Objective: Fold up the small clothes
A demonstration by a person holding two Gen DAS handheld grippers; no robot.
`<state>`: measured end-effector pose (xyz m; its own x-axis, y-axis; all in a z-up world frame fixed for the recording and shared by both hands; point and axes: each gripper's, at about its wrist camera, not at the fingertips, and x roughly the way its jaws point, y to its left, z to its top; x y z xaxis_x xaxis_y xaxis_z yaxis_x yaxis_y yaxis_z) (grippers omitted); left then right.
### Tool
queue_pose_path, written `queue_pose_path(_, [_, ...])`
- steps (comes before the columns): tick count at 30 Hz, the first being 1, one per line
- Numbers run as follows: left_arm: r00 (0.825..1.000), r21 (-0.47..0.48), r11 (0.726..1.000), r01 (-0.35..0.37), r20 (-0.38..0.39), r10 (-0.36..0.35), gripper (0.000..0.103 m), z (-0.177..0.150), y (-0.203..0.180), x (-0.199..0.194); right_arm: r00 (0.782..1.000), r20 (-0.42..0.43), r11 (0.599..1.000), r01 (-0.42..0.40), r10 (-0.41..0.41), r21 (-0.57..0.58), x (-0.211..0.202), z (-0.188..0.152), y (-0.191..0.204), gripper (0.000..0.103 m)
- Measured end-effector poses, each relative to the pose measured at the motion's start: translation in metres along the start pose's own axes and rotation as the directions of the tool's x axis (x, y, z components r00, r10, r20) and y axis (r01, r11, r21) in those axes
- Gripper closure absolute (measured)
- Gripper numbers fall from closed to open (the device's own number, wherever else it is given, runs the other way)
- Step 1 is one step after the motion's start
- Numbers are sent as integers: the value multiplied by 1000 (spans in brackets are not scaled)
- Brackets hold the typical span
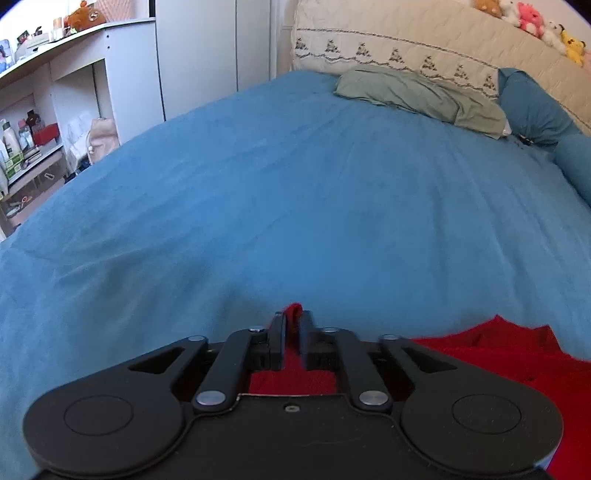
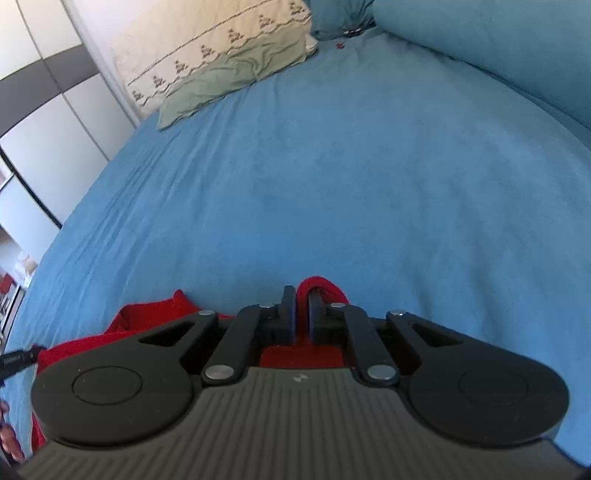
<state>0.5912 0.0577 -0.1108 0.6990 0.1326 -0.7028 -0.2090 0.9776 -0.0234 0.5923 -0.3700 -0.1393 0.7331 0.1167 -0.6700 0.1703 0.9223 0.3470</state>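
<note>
A small red knit garment (image 1: pixel 495 354) lies on the blue bedspread (image 1: pixel 295 203). My left gripper (image 1: pixel 293 317) is shut on a fold of the red cloth, which pokes up between its fingers. The rest of the garment spreads to the right under the gripper body. In the right wrist view the same red garment (image 2: pixel 147 317) lies to the left, and my right gripper (image 2: pixel 302 295) is shut on another red edge that loops over its right finger (image 2: pixel 317 314). Both grippers sit low over the blue bedspread (image 2: pixel 332 166).
A green pillow (image 1: pixel 421 96) and a cream quilted headboard cover (image 1: pixel 406 40) are at the far end of the bed. A blue bolster (image 1: pixel 535 107) lies at the right. White shelves with bottles (image 1: pixel 37 129) stand left of the bed. Plush toys (image 1: pixel 532 18) sit on the headboard.
</note>
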Motion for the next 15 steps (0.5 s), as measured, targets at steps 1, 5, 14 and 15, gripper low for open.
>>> queue_pose_path(1, [1000,2,1000,-5,-3,5,57,2,0,-5,1000,4,1000,8,-8,-11,-4,0,0,57])
queue_pose_path(5, [996,73,997,-32,82,26,11,7,3,-49,994,99,991,65,-53,-114,-43,-3,8,3])
queue_pose_path(14, [992,154,982,106,-82,-95,7,-82,17,-96,1000,-20,937,-12,6,-350,-87,-84,51,3])
queue_pose_path(15, [989,144,984,108,-113,-92,7,-93,20,-91,999,-38,935,0,-15,-355,-81,-94,53,3])
